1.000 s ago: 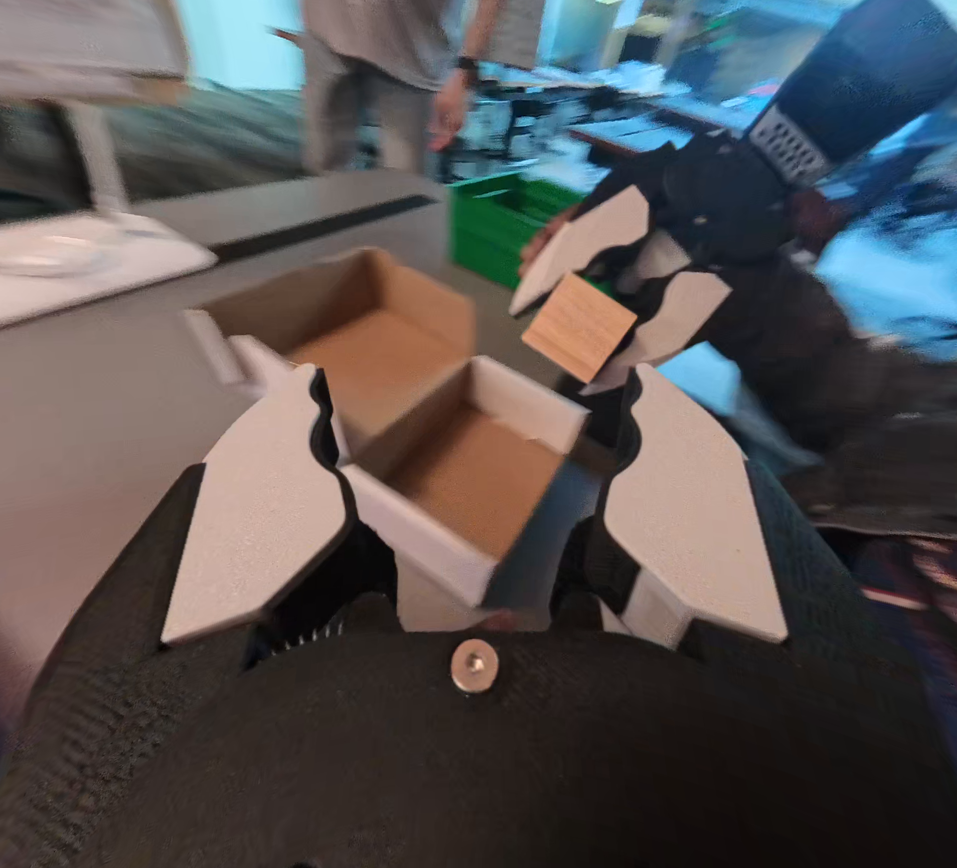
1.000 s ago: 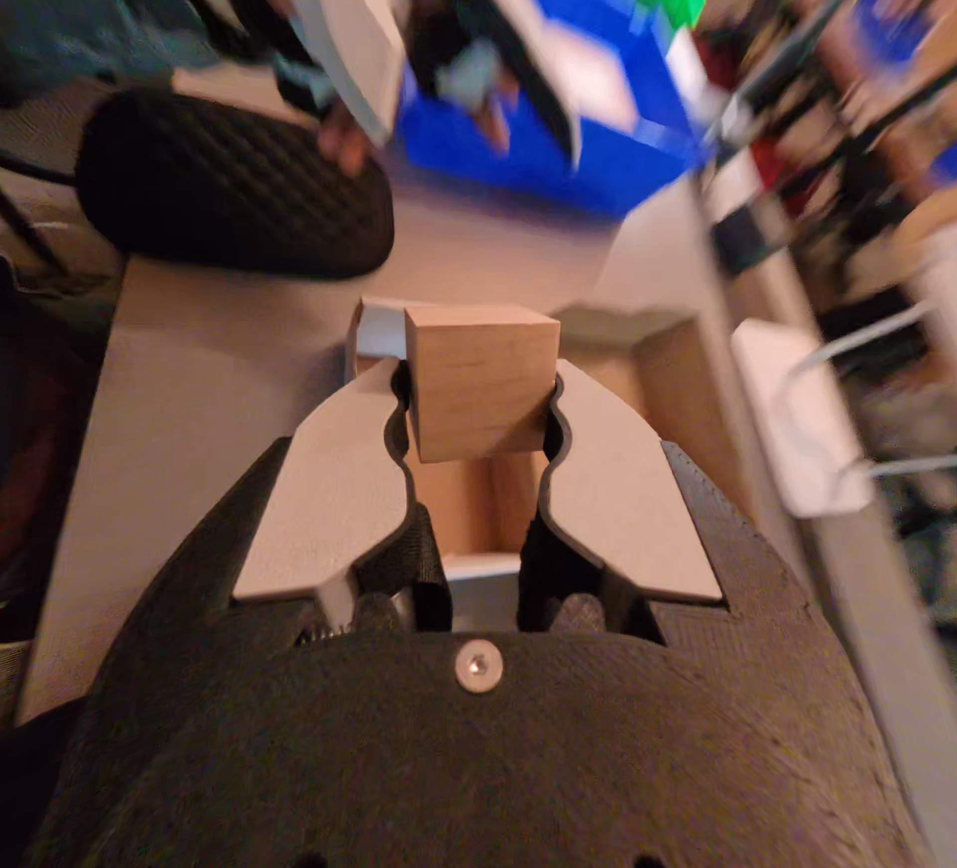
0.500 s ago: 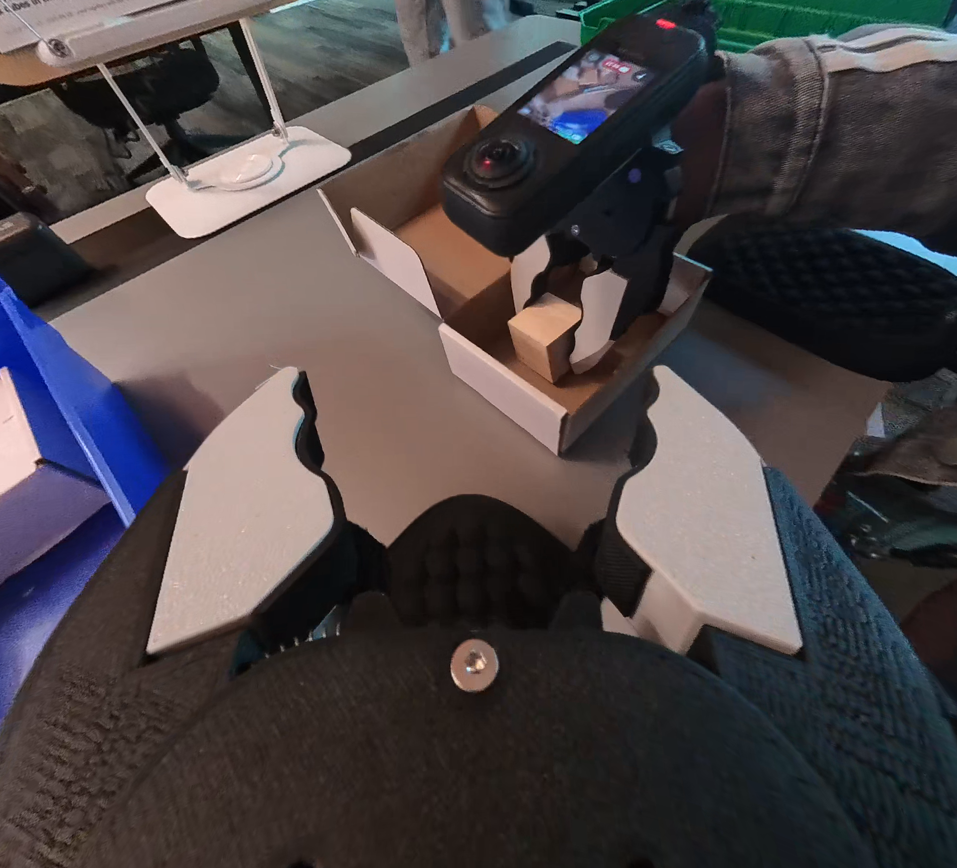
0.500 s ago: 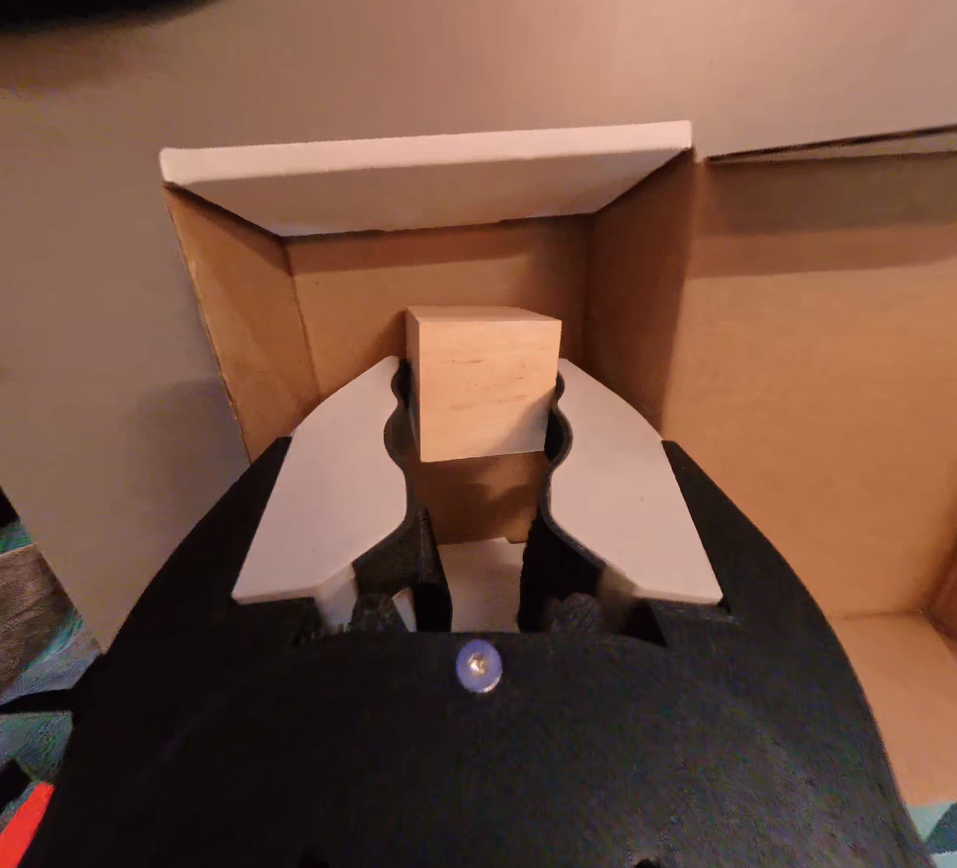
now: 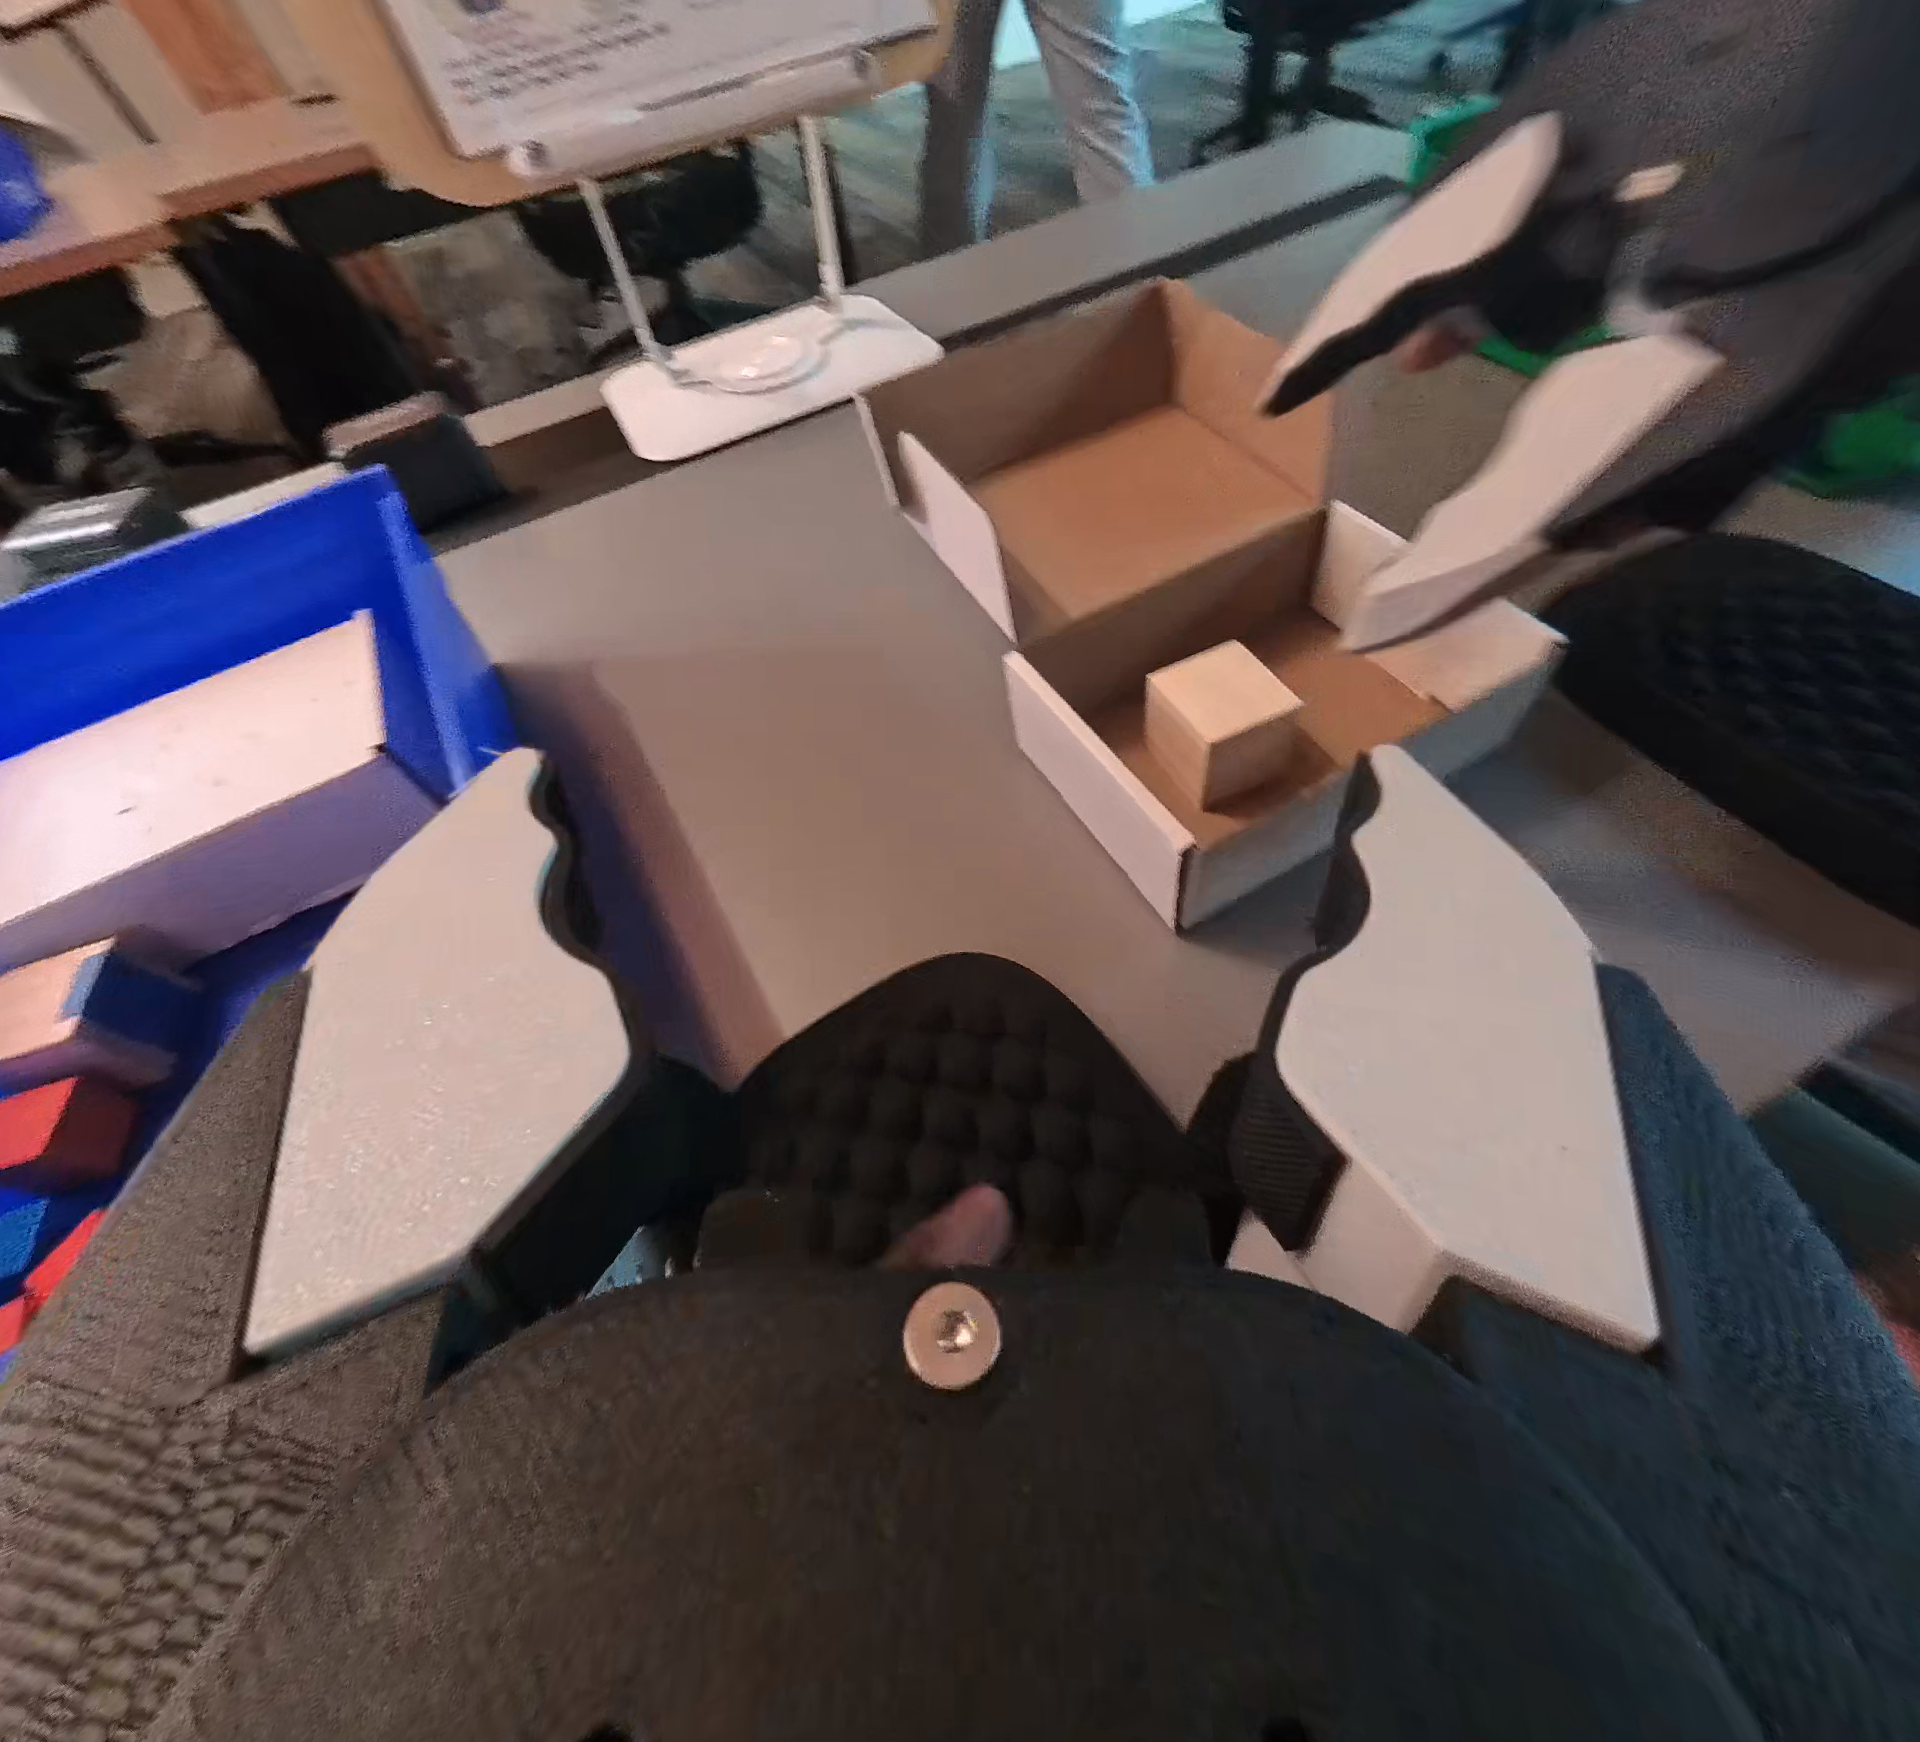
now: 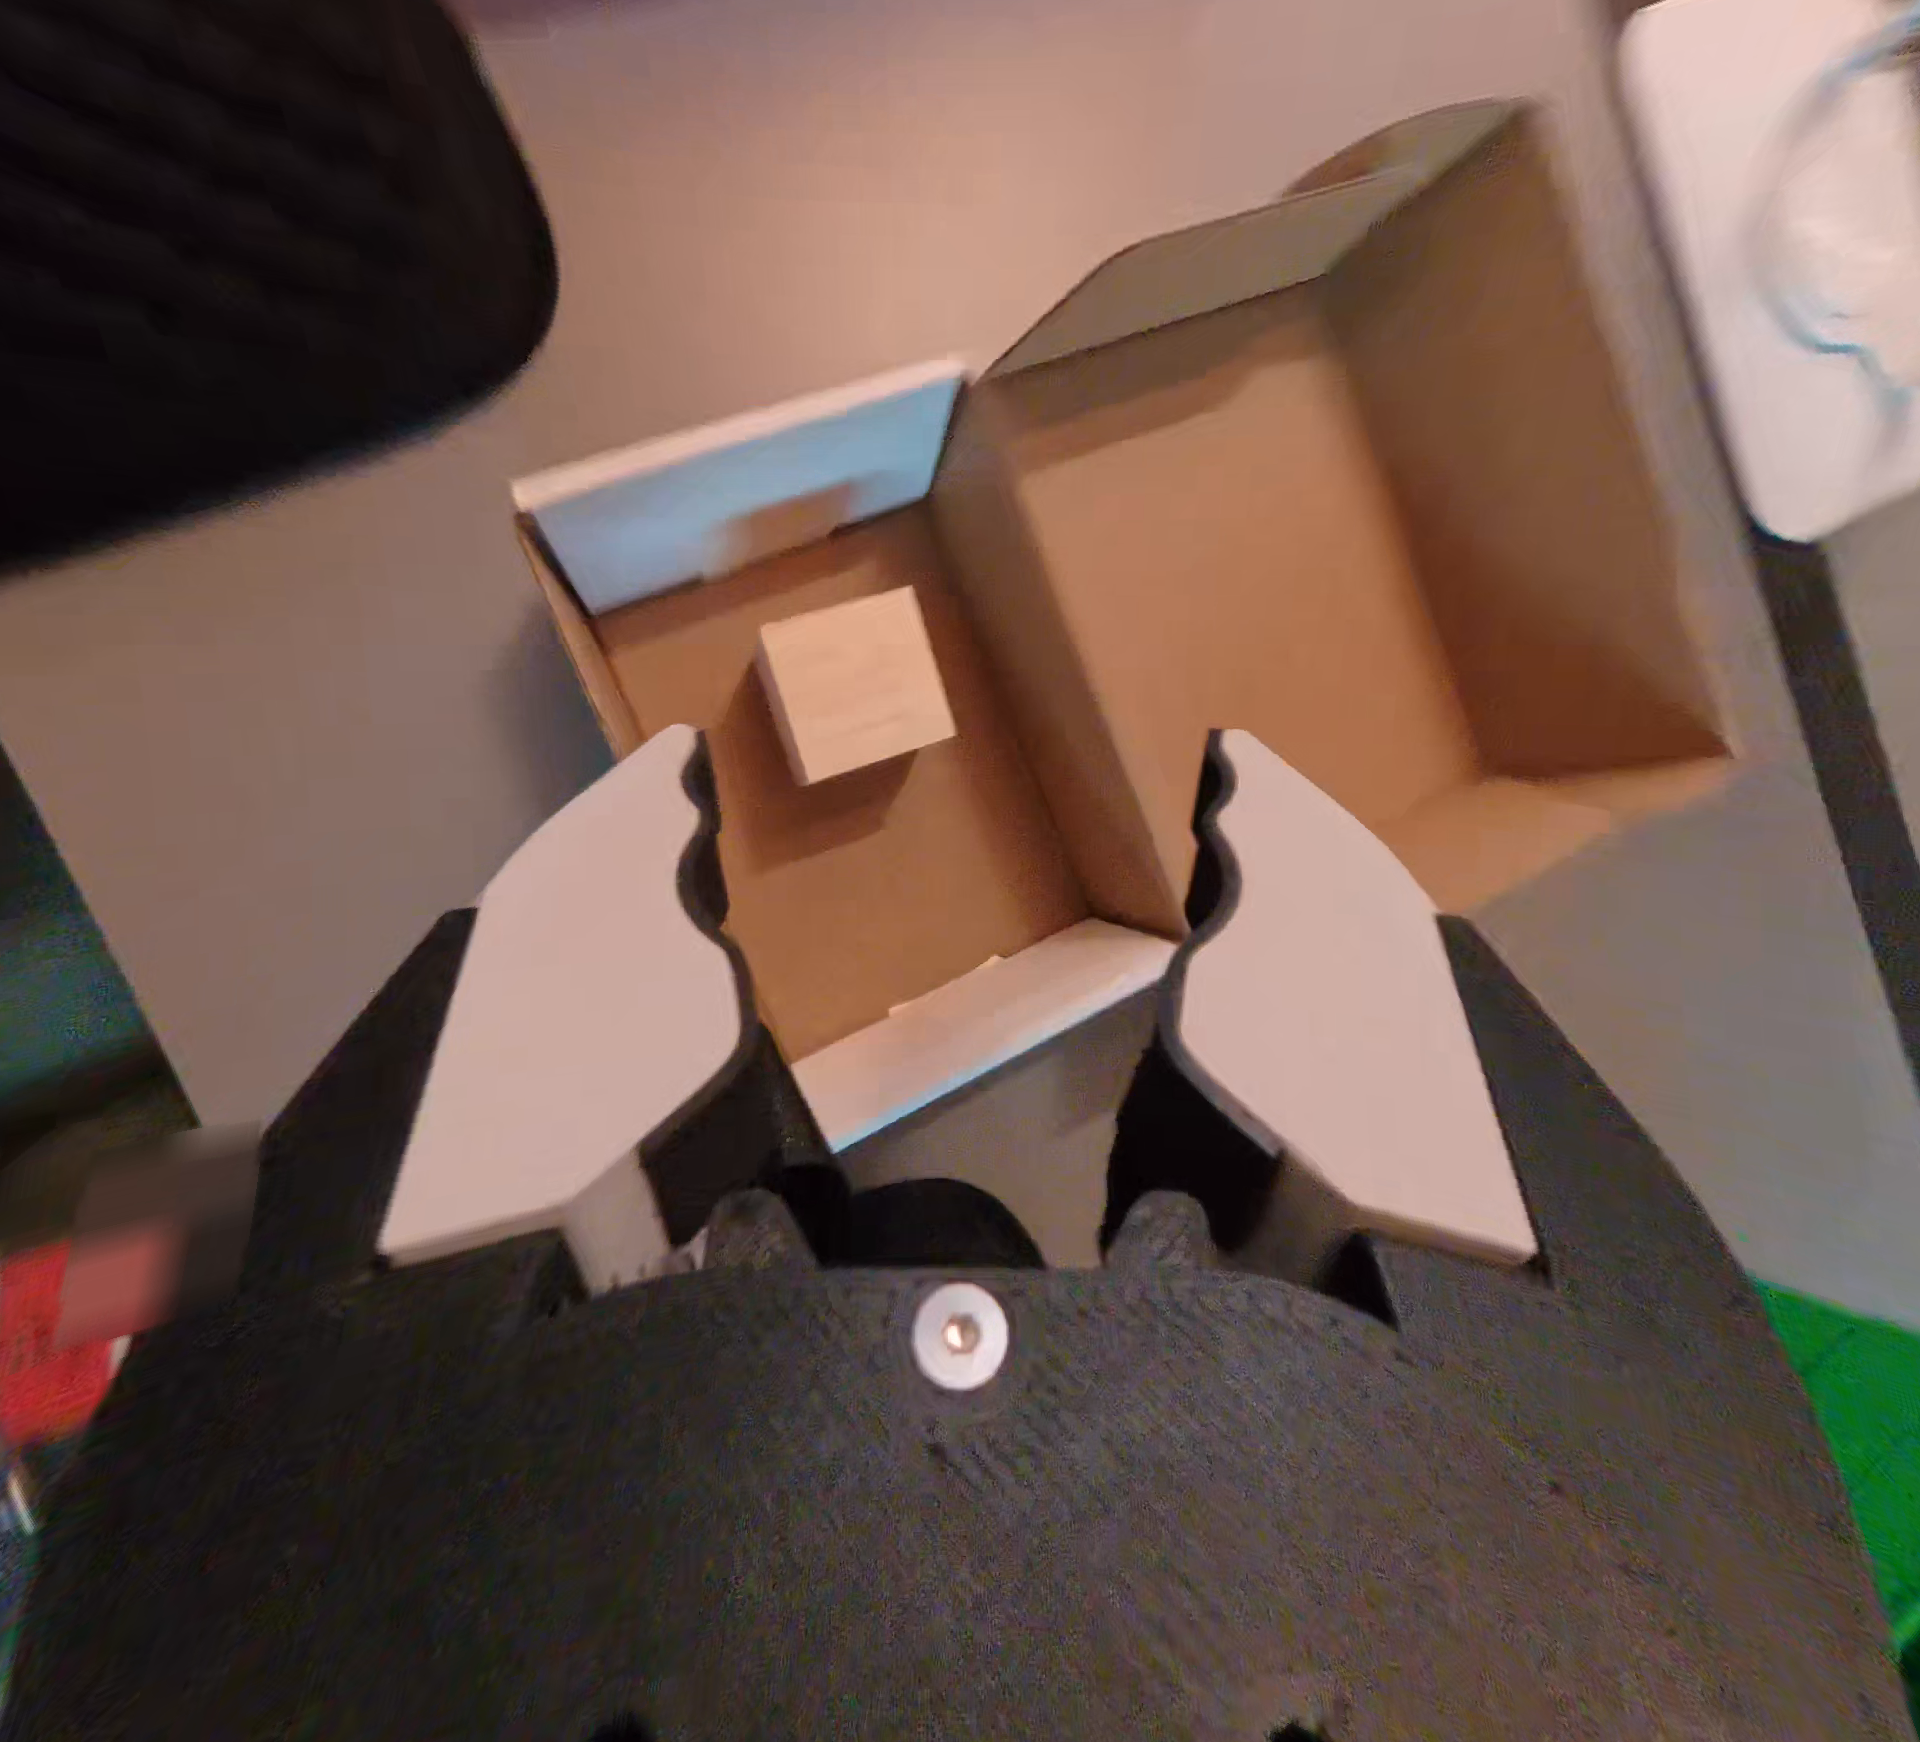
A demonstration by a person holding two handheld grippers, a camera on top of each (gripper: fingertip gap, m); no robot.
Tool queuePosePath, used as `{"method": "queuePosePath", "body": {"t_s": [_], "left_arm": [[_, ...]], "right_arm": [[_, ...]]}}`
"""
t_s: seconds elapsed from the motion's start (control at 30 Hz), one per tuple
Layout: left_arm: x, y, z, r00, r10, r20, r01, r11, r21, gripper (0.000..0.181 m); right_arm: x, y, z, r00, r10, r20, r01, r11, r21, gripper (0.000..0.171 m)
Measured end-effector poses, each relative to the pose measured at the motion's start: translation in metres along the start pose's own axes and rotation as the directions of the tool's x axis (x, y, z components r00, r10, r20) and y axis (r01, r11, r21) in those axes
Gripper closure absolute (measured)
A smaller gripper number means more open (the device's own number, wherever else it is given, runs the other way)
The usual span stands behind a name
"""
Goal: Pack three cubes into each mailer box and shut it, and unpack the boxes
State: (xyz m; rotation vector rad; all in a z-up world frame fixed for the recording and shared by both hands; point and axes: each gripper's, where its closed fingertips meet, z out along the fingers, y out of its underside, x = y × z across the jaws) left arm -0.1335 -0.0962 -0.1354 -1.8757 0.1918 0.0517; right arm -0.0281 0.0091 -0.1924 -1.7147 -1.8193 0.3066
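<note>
Sitting alone on the floor of the white-and-brown cardboard mailer box [image 5: 1164, 819], one pale square wooden cube [image 5: 1224, 724] is in, toward the box's far end in the right wrist view, clear of the walls as far as I can tell. Judging from that: one of three packed for this box, two left, then fold the hinged lid [image 5: 1101, 445] over and tuck it; lid is flat open, lying away from the cube side. Right gripper [image 6: 951, 762] is above the near wall of the box, fingers spread wide, nothing between them. Left gripper [image 5: 956, 788] hovers over the grey tabletop [image 5: 769, 632] just short of the box, fingers also wide apart, empty. More stock looks to be in the blue plastic bin [image 5: 260, 570] on the left: red and blue blocks in its near corner, plus a closed white box. Room: box interior has free floor beside the cube on the near side, enough for more by eye. Box sits close to the tabletop's right edge, black mesh chair back [image 5: 1756, 705] just beyond it. White sign-holder base [image 5: 769, 373] stands behind the lid, apart from it.
</note>
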Motion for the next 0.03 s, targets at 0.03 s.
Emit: {"method": "queuePosePath", "body": {"t_s": [0.03], "left_arm": [[-0.0062,-0.0024,0.0005,0.999,-0.019,0.043,0.019,1.0,0.012,0.042]], "right_arm": [[0.0042,-0.0041,-0.0127,0.997,0.073,-0.033,-0.07,0.995,0.075,0.076]]}}
